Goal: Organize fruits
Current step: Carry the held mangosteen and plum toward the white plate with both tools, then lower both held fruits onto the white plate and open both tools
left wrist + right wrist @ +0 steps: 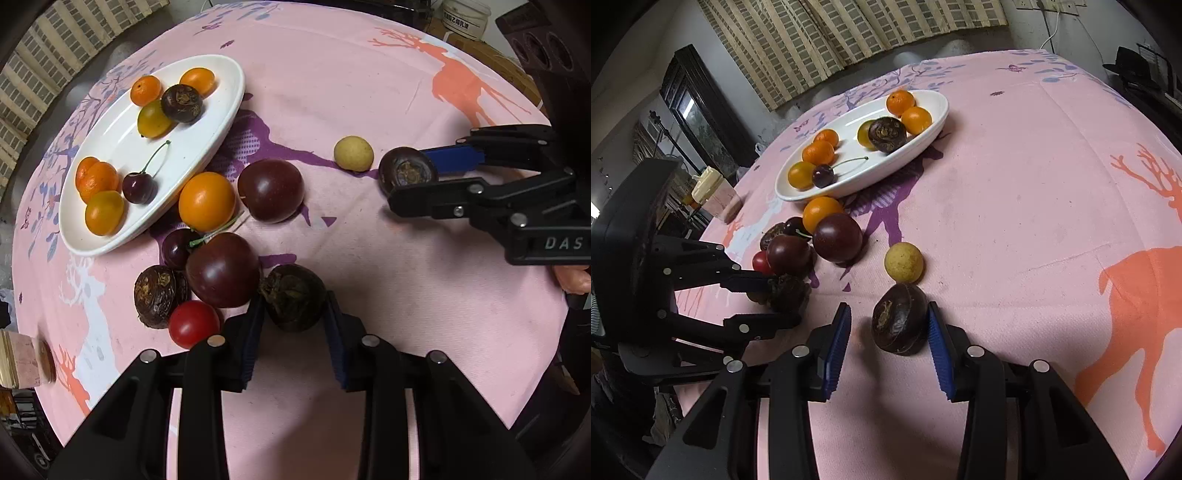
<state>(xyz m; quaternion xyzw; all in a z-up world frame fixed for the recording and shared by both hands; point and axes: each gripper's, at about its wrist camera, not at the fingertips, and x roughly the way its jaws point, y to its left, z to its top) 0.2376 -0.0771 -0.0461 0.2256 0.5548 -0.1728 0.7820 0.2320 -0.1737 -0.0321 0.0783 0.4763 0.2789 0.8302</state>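
Note:
A white oval plate (207, 122) (923, 122) holds several small oranges, a cherry and a dark brown water chestnut. Loose fruit lies in front of it: an orange (207, 201), two dark plums (271, 190) (221, 269), a cherry, a red cherry tomato (194, 323), another chestnut (157, 295) and a yellow fruit (353, 153) (903, 263). My left gripper (293, 314) (775, 299) is closed around a chestnut (293, 297) on the cloth. My right gripper (886, 325) (410, 177) is open around another chestnut (899, 318) (406, 171), which touches only the right pad.
A pink tablecloth with deer prints (369, 92) covers the round table. A small jar (26, 363) stands at the table's left edge. A white tub (465, 16) and dark boxes stand beyond the far edge.

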